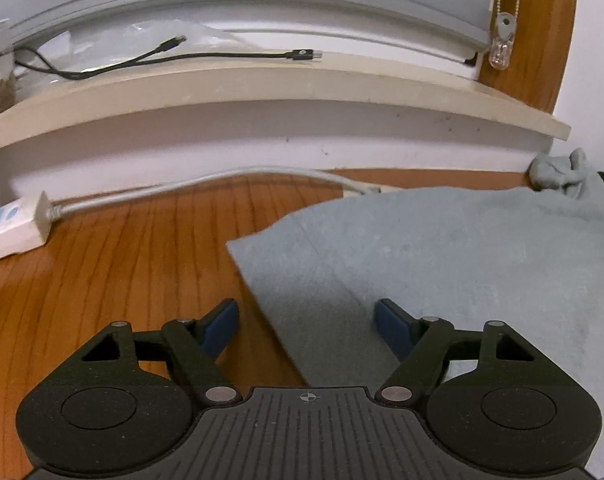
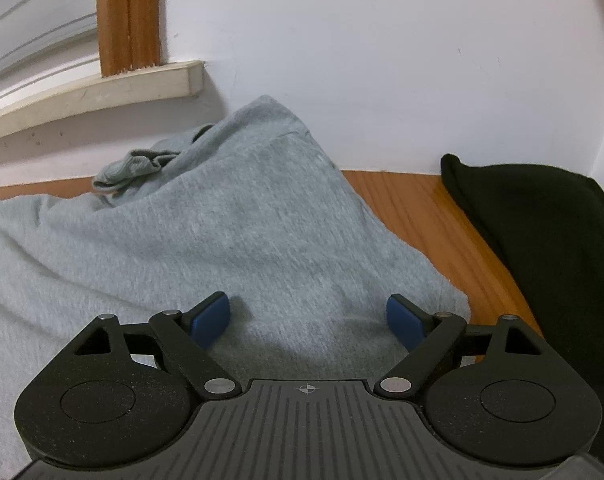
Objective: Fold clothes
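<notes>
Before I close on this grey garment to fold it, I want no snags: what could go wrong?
The left hand-held gripper straddles the grey garment edge, one finger over bare table; it may pinch only a thin layer. The white cable runs under the garment's far edge and could drag. The black garment lies close beside.

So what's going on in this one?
A person with a gripper in each hand is folding a grey garment spread on a wooden table. The left gripper is open over the garment's left edge, one finger over bare wood. The right gripper is open over its right corner. Neither has pinched any cloth yet. A black garment lies to the right.
</notes>
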{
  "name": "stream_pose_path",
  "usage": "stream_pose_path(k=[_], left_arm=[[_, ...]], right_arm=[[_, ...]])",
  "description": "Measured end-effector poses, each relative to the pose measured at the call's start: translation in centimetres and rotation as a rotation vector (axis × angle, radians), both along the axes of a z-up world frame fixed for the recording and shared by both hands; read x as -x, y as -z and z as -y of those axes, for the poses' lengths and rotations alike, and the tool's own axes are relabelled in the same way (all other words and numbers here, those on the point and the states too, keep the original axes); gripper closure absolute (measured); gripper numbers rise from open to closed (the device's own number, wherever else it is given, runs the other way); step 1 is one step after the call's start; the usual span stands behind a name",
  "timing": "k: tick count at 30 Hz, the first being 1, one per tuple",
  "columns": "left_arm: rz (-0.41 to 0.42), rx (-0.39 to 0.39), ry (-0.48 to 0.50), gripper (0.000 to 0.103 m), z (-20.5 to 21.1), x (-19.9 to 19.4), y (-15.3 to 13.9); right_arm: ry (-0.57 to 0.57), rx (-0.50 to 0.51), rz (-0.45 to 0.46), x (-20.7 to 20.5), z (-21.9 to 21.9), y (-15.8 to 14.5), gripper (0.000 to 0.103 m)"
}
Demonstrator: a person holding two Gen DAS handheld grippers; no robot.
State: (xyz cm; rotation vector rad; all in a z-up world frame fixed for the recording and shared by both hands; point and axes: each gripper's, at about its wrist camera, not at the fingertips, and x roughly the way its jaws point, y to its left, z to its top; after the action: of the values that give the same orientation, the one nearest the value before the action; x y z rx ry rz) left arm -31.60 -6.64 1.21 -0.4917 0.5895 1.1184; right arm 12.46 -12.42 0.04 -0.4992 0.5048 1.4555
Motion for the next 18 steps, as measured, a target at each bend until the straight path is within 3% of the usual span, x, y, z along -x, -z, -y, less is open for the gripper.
stream_pose_path(k=[1,2,3,4,7,8,10,13,14,15,18], left_arm=[[0.0,-0.005,0.006,0.032,-0.2,-0.2,0.0],[0.001,-0.009,0.018,0.045,-0.3,-0.4,-0.1],[0.011,-0.011,0.039,0.068,-0.4,-0.7,-0.1],[0.023,-0.012,0.053,0.082,-0.5,-0.8,-0.3],[0.011,-0.069,0.019,0.086,-1.0,-0.6,-2.0],[0.001,-0.055,0.024,0.086,-1.3,-0.6,-2.2],[-0.019,-0.027,0.034,0.082,-1.8,-0.6,-2.6],[-0.105,-0.049,0.001,0.055,-1.9,-1.0,-2.9],[-0.096,-0.071,-0.016,0.039,-1.7,-0.9,-3.2],[-0.085,-0.09,-0.033,0.03,-1.5,-0.9,-3.5],[-0.01,-0.099,-0.008,0.024,-1.9,-2.2,-4.3]], right_arm=[[0.0,0.0,0.0,0.0,0.0,0.0,0.018],[0.001,0.0,0.0,0.0,0.0,0.0,0.018],[0.001,0.0,0.0,0.0,0.0,0.0,0.018],[0.002,0.0,0.0,0.0,0.0,-0.1,0.018],[0.0,-0.001,0.001,0.0,0.0,-0.1,0.018],[-0.001,-0.001,0.003,0.0,0.0,-0.1,0.018],[-0.003,-0.002,0.007,0.0,0.0,-0.1,0.018],[-0.003,-0.002,0.008,0.0,-0.1,-0.1,0.018],[-0.003,-0.002,0.008,0.0,-0.1,-0.1,0.018],[-0.005,-0.002,0.008,0.0,-0.1,-0.1,0.018],[-0.006,-0.001,0.003,-0.1,-0.1,-0.1,0.018]])
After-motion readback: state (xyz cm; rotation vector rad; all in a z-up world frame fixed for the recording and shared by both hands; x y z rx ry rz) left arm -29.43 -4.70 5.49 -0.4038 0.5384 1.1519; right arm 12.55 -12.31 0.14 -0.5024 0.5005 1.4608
